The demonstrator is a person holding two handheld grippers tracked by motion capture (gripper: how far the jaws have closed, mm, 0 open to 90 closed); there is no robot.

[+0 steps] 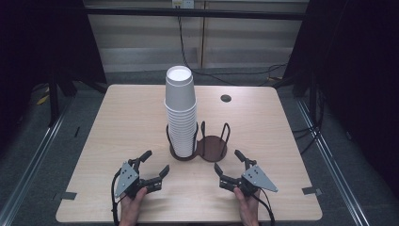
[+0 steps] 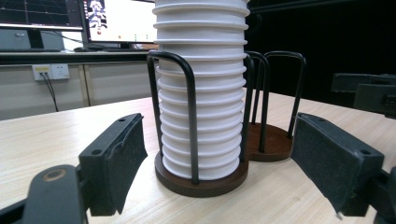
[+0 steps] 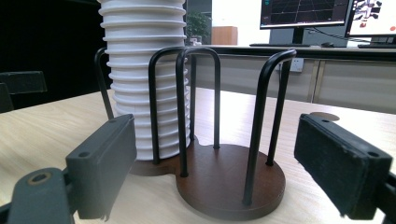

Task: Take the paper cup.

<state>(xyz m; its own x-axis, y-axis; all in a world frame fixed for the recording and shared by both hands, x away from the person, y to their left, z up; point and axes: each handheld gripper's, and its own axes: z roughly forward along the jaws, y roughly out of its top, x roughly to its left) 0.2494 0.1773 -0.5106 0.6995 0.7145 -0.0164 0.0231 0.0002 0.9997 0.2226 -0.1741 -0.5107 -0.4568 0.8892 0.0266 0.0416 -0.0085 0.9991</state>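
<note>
White paper cups (image 1: pixel 180 113) stand stacked tall in the left bay of a dark wooden rack (image 1: pixel 211 148) with black wire hoops, midway across the table (image 1: pixel 117 122); the right bay is bare. Both claws hover near the table's front edge, the left gripper (image 1: pixel 154 164) and right gripper (image 1: pixel 229 166) each with jaws spread wide, holding nothing. Judging by its height, the stack could tip if squeezed low or pulled askew against the hoops.

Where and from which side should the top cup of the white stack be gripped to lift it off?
Probably the top cup, across its wall just under the rim, from the near side above the holder. It stands proud of the nested stack, clear of the wire loops, and the open left hand-held gripper is nearest.
</note>
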